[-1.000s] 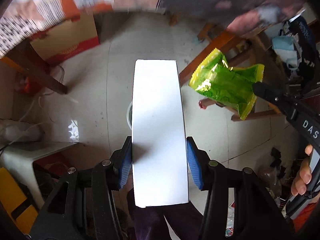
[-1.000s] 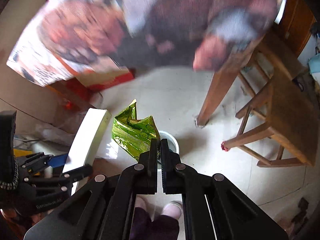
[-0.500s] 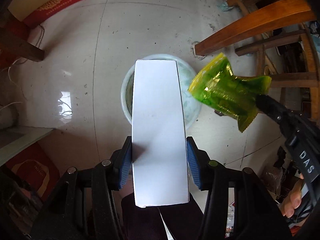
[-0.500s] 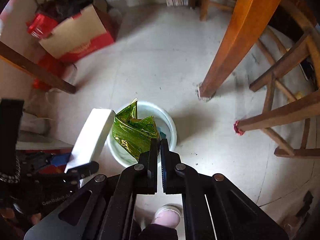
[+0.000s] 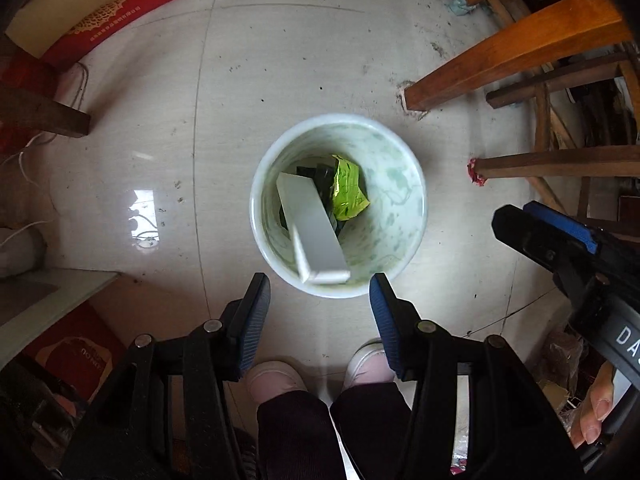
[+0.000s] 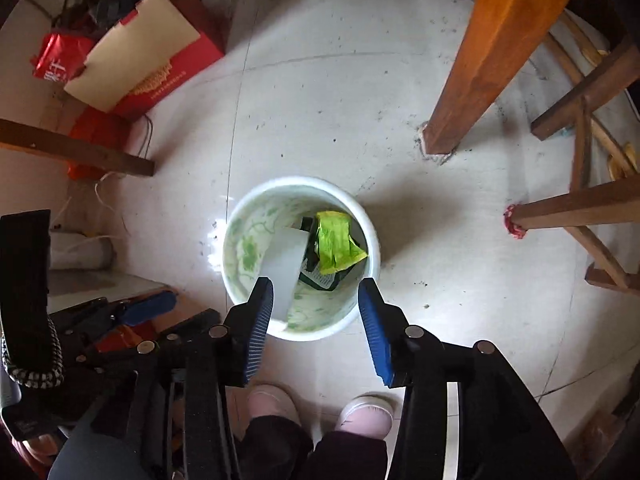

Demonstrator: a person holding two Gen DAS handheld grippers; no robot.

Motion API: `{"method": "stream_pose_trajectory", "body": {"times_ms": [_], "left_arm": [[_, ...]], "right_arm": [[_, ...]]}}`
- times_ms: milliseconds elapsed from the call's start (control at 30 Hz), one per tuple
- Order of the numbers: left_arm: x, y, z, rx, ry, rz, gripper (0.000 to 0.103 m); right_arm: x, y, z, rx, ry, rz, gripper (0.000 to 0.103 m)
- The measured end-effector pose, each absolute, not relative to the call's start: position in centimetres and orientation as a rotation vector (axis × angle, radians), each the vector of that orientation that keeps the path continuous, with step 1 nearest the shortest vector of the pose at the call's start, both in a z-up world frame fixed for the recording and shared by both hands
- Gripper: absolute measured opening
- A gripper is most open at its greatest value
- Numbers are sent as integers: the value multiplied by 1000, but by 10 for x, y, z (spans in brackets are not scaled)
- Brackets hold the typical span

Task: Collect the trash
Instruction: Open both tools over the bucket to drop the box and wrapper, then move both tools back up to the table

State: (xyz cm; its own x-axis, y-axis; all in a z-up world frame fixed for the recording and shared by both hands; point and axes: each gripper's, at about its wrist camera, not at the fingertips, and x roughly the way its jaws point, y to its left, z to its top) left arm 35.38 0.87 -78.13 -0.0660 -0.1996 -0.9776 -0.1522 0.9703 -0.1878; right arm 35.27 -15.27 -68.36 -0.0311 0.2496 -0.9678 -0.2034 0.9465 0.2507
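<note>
Both tools hang spread and empty above the pale bin (image 5: pixel 416 200): ahead of the left tool (image 5: pixel 320 304) the white box (image 5: pixel 312 228) leans inside it with its near end at the rim, and ahead of the right tool (image 6: pixel 316 312) the green wrapper (image 6: pixel 334 242) lies crumpled on dark scraps at the bottom. The tall box could tip the light bin if a tool knocks its raised end. Around them lie a speckled tile floor (image 5: pixel 312 48), wooden furniture legs (image 6: pixel 488 60) off to the right and a red carton (image 6: pixel 152 60) far left.
</note>
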Motion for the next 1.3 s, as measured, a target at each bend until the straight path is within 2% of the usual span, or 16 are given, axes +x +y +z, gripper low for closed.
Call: {"method": "stream_pose_trajectory", "body": {"times_ms": [100, 267, 533, 800, 1033, 1300], "left_arm": [[354, 10, -754, -272, 1620, -35, 51], [355, 12, -675, -243, 1558, -32, 51], [350, 20, -519, -210, 1422, -23, 51], [332, 29, -348, -229, 1215, -21, 51], [305, 38, -202, -192, 982, -18, 51], [263, 64, -102, -216, 784, -29, 51]], "right_arm": [[349, -152, -656, 36, 1555, 361, 41], [350, -151, -596, 25, 1513, 378, 41], [350, -151, -452, 20, 1382, 403, 41], [336, -143, -288, 3, 1183, 413, 41], [307, -142, -175, 21, 992, 419, 41], [260, -133, -77, 47, 785, 414, 41]]}}
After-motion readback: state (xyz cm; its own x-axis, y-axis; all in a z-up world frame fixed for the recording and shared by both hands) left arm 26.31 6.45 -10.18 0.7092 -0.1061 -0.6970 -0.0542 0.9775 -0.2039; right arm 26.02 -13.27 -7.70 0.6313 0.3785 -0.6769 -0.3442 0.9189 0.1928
